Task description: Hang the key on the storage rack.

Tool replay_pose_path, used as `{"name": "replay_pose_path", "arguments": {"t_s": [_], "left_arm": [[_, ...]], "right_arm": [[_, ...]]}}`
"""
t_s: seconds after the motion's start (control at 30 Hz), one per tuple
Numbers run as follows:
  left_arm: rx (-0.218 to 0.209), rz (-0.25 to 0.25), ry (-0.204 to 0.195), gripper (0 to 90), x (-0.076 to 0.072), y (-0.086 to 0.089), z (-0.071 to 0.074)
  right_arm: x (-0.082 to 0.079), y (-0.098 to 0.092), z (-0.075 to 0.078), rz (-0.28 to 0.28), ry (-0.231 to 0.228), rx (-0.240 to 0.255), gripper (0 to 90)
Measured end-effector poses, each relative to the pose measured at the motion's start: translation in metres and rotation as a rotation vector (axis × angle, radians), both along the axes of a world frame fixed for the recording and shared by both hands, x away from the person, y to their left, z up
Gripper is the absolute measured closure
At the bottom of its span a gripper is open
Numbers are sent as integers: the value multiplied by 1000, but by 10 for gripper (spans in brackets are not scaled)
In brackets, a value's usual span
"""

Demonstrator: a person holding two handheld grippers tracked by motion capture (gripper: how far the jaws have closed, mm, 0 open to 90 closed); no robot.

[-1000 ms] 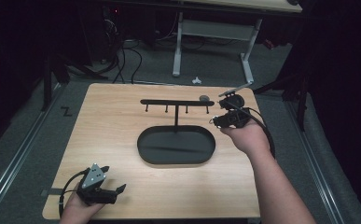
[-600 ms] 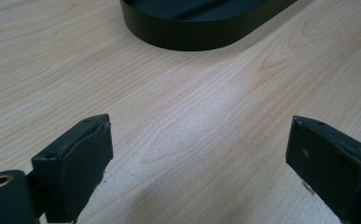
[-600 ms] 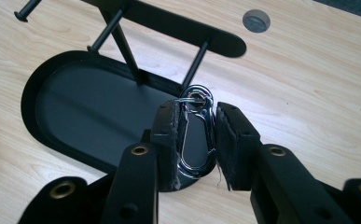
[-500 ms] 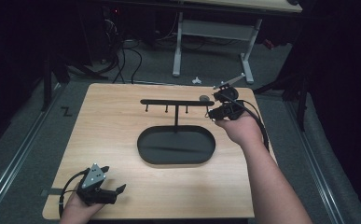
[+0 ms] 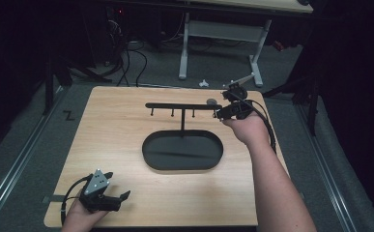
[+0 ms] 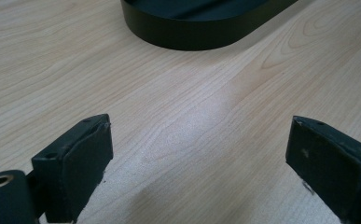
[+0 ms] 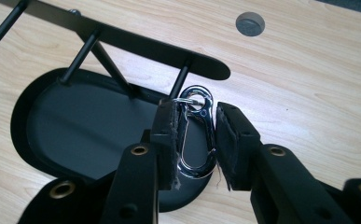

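While the right gripper (image 7: pixel 194 140) clamps a silver carabiner (image 7: pixel 196 137) just below the rack's (image 5: pixel 182 106) end peg (image 7: pixel 180 80), the hanging step looks underway (its ring (image 7: pixel 197 96) sits beside the peg). Next, I judge, the ring must slip over that peg. The left gripper (image 6: pixel 201 163) rests open on the table (image 5: pixel 117 125).

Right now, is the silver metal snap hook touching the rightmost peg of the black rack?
Cannot tell. In the right gripper view the silver metal snap hook, clamped in the right tool, overlaps the rightmost peg with no plain gap or contact.
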State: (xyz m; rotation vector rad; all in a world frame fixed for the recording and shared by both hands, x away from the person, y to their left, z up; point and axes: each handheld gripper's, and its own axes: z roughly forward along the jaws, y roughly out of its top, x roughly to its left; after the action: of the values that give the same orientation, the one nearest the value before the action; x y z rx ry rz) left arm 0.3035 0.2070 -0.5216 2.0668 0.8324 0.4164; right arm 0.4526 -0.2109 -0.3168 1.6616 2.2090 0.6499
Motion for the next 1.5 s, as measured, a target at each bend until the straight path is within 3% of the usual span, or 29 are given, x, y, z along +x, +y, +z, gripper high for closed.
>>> {"name": "replay_pose_path", "arguments": {"t_s": [0.37, 0.77, 1.23, 1.33, 1.5], "left_arm": [[4, 9, 4, 78, -2, 4, 0], [7, 5, 7, 78, -2, 2, -1], [24, -5, 6, 78, -3, -3, -2], [26, -8, 4, 78, -2, -4, -2], [22, -8, 3, 78, -2, -5, -2]], "right_arm": [[6, -6, -8, -31, 12, 9, 688], [2, -9, -7, -36, -15, 17, 615], [-26, -12, -23, -29, -71, 19, 487], [-40, -15, -34, -12, -111, -6, 465], [-54, -21, -51, -5, -139, -26, 450]]}}
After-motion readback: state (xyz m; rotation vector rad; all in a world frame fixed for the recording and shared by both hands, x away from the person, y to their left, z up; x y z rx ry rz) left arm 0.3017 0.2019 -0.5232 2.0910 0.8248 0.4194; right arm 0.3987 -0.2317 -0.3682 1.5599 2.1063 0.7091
